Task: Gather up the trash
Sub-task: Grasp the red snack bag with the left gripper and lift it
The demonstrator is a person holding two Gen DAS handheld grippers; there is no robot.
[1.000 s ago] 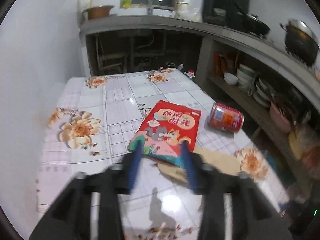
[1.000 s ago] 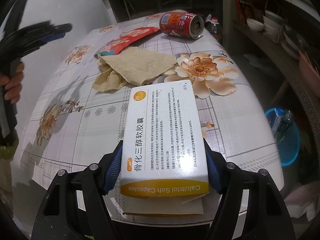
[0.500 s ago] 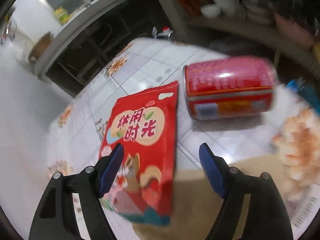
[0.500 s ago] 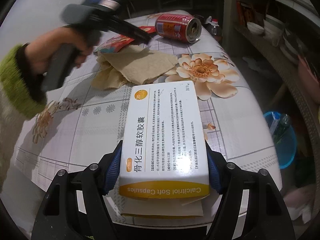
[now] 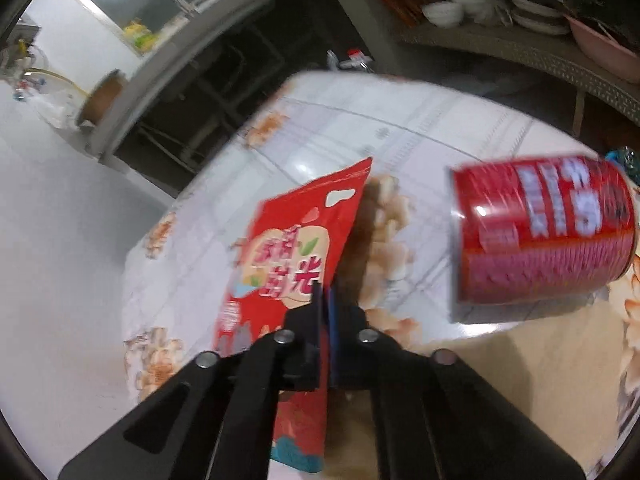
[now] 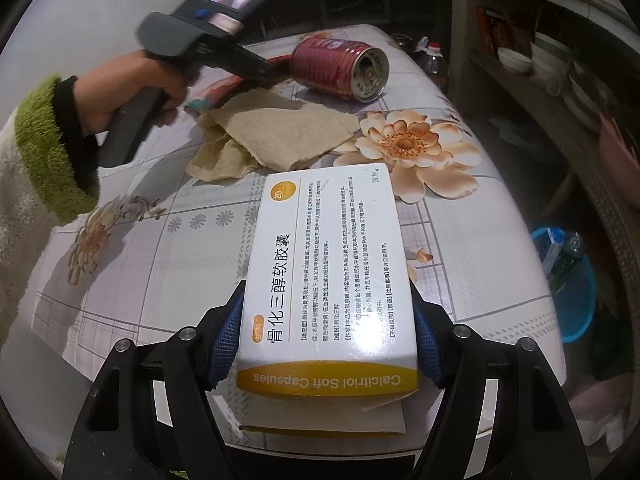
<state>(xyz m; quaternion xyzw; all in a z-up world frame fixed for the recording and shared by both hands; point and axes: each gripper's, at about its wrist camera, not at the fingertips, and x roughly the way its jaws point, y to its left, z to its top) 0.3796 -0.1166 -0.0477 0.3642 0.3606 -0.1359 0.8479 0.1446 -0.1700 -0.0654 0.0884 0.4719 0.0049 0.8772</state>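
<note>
Table: round table under a glossy floral-print oilcloth (image 6: 192,264), bearing all the loose litter; its near edge carries the box, the far side the can and pouch.
Bin: blue plastic basket (image 6: 576,304) on the floor beside the table, already holding some packaging; judged the likely destination for the trash.
Box: white and yellow cardboard medicine carton (image 6: 324,276), lying flat at the near edge atop a flattened tan flap, lengthwise toward the camera.
Right gripper: right gripper (image 6: 324,340), jaws spread wide with blue pads against the carton's two long sides; clamped on it, carton not yet lifted.
Can: red printed metal can (image 5: 544,236), on its side with its opened end toward the right wrist camera, near the pouch but apart; untouched and free to roll.
Paper: crumpled tan sheet of paper (image 6: 272,136), between carton and pouch, overlapping the pouch's near end.
Pouch: flat red foil snack pouch (image 5: 288,264), raised off the cloth on its pinched edge.
Left gripper: left gripper (image 5: 326,300), jaws just closed, together on the pouch's thin right edge; an edge grip suits so flat an item.
Left hand: hand (image 6: 132,88) in a green fuzzy cuff, angling the tool downward.
</note>
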